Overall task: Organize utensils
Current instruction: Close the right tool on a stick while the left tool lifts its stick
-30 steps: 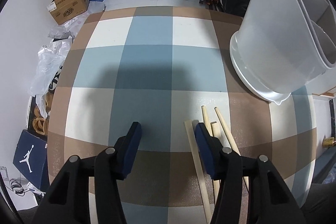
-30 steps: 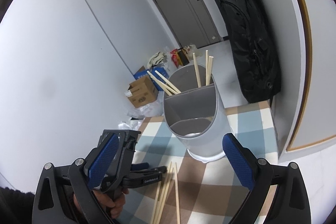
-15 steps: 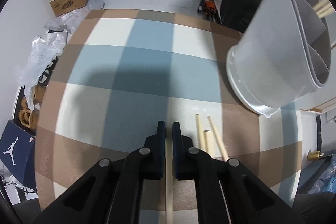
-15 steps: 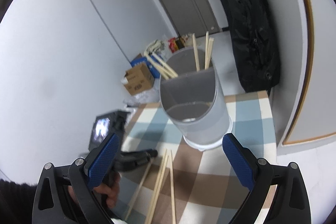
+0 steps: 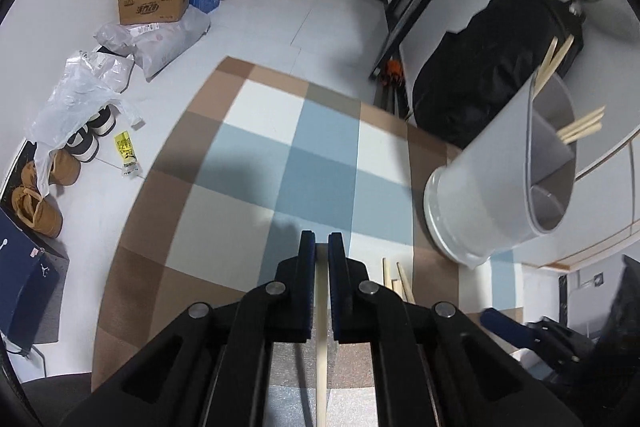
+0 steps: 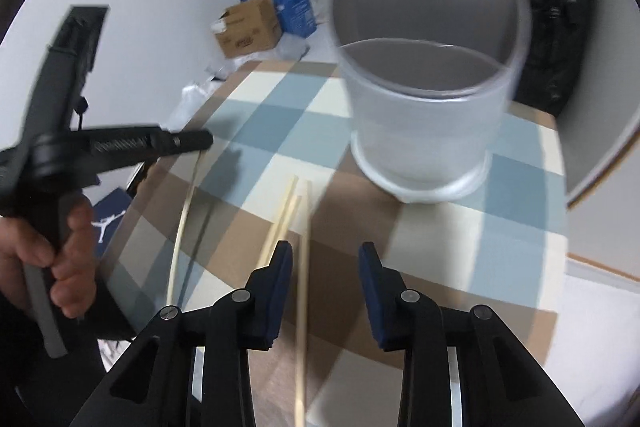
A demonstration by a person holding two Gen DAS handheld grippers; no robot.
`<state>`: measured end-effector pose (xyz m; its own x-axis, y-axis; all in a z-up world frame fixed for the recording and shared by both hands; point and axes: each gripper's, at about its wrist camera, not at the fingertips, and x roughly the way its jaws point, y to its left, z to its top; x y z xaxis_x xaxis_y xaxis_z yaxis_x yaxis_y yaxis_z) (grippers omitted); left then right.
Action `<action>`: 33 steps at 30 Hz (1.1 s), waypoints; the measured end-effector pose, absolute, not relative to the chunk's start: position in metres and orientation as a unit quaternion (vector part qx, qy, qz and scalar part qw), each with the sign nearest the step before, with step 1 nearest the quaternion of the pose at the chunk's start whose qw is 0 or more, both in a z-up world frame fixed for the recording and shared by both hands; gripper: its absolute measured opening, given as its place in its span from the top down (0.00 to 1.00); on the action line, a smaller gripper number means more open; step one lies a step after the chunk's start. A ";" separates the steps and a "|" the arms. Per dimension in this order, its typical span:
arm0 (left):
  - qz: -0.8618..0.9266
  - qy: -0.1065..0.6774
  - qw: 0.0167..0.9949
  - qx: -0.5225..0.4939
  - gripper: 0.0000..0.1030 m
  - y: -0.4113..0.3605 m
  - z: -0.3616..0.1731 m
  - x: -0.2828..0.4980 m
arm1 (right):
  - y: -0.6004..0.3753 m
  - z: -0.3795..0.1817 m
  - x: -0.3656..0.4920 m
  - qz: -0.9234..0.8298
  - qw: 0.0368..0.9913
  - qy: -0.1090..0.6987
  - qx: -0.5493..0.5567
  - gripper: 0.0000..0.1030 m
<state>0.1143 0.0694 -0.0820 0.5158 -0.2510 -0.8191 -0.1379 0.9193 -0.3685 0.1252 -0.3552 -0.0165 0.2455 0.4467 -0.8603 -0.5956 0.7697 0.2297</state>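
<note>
My left tool (image 5: pixel 321 255): clamped on one chopstick (image 5: pixel 320 327). My right tool (image 6: pixel 325 259): jaws apart, just closing, over loose chopsticks (image 6: pixel 303 267) beside holder (image 6: pixel 424 99) on bench (image 5: pixel 256 187).

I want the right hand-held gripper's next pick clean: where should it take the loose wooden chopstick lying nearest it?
Probably mid-shaft on the pale wooden chopstick, coming from above, jaws across its thin width. It lies flat on the checked mat, clear of its neighbours.

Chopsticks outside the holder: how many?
4. One chopstick is clamped in the left gripper; three lie together on the checked cloth, in front of the holder. Others may be out of frame.
</note>
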 end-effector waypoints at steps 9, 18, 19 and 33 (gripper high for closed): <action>-0.041 0.468 0.854 -0.223 0.98 0.093 -0.077 0.117 | -0.320 -0.049 0.153 0.299 0.761 0.562 -0.123 0.75; -0.040 0.461 0.848 -0.258 0.98 0.107 -0.078 0.122 | -0.293 -0.051 0.155 0.300 0.751 0.563 -0.169 0.78; -0.039 0.462 0.847 -0.259 0.98 0.107 -0.078 0.121 | -0.290 -0.051 0.155 0.301 0.751 0.561 -0.177 0.78; -0.046 0.454 0.849 -0.265 0.98 0.110 -0.074 0.117 | -0.279 -0.051 0.166 0.294 0.754 0.558 -0.184 0.97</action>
